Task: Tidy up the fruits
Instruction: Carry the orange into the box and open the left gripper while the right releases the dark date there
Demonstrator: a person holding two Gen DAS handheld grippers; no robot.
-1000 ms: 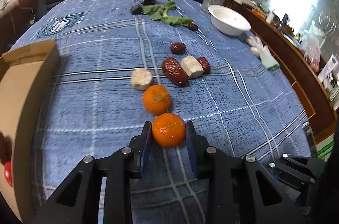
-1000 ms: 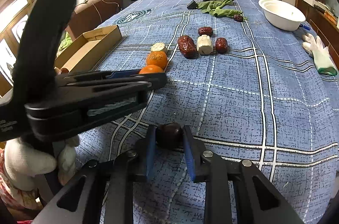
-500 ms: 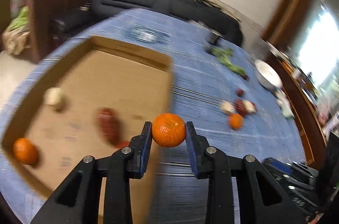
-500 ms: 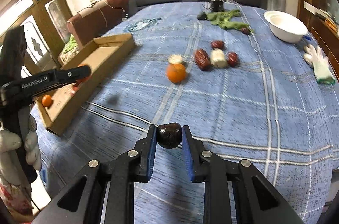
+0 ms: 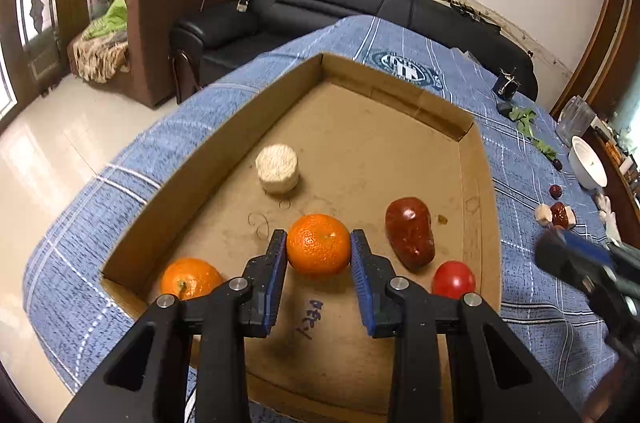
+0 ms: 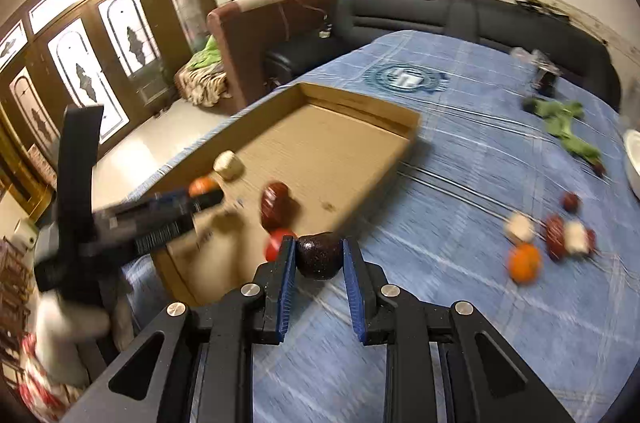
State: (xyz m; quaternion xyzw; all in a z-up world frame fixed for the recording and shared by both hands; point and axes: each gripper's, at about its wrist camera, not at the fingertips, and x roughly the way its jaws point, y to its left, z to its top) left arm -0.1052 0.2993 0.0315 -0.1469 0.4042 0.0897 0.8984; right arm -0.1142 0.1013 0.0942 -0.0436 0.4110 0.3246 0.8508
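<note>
Now the left gripper (image 5: 319, 250), clamped on an orange (image 5: 319, 244), has swung from the blue cloth (image 5: 532, 183) to above the cardboard box (image 5: 478, 159) — release looks next — while the right gripper (image 6: 319, 257), clamped on a dark fruit (image 6: 319, 255), nears its rim.

The left hand-held gripper (image 5: 319, 250) clamps an orange (image 5: 319, 244) above the cardboard box (image 5: 224, 127). Inside the box lie a second orange (image 5: 191, 278) at the near left, a pale round piece (image 5: 277, 168) farther back, and a large red date (image 5: 410, 233) and a red tomato (image 5: 453, 279) to the right. The box rests on a blue plaid cloth (image 5: 132, 183).
</note>
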